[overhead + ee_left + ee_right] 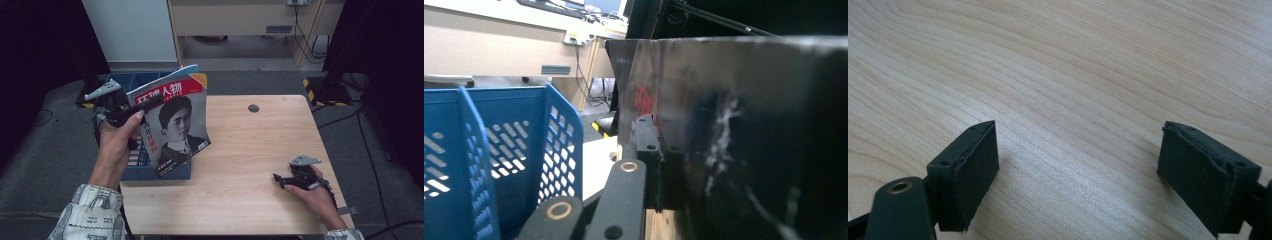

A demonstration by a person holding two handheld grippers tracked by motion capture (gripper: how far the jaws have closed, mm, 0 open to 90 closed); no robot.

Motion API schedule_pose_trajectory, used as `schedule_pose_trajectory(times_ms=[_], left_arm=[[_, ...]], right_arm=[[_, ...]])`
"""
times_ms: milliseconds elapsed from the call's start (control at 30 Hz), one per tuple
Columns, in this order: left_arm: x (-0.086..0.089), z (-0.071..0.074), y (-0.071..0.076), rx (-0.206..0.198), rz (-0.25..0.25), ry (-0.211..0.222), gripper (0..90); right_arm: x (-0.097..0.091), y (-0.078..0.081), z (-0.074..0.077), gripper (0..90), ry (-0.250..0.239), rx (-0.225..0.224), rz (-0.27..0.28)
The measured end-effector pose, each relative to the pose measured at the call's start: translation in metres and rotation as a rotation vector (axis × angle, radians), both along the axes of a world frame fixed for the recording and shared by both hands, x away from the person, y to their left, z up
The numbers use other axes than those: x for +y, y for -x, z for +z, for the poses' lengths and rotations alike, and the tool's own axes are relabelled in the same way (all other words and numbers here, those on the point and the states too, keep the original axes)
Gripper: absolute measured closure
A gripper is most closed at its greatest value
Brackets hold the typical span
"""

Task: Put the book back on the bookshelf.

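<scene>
A magazine (176, 122) with a red title band and a portrait on its cover hangs upright over the table's left edge. My left gripper (152, 102) is shut on its upper left edge. In the left gripper view one black pad (647, 150) presses the magazine's dark glossy back (744, 140); the other jaw is hidden behind it. A blue slotted file rack (134, 170) stands just below and behind the magazine, with its dividers (499, 150) close by on the left. My right gripper (279, 181) rests on the wooden table (250, 150) at the front right, open (1078, 175), with nothing between its pads.
A small round grommet (253, 108) sits near the table's far edge. Behind the table are a white cabinet (132, 30) and a desk with cables. A stand base with yellow-black tape (325, 87) is on the floor at the right.
</scene>
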State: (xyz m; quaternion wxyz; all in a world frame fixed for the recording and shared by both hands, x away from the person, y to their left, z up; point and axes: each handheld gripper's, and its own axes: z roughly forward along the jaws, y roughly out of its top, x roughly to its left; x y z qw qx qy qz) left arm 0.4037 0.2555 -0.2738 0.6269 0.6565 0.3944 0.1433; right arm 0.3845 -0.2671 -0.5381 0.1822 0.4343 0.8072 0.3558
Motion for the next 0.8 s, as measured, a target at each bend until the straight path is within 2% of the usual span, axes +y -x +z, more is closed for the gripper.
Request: schedule_pose_trajectory(times_ms=[433,800], left_arm=[[0.01,0.0,0.001,0.001,0.02,0.002,86.5],[0.028,0.001,0.005,0.001,0.057,0.016,86.5]], right_arm=[[0.0,0.0,0.0,16.7,-0.001,0.003,-0.001],[0.0,0.0,0.0,16.7,0.0,0.001,0.0]])
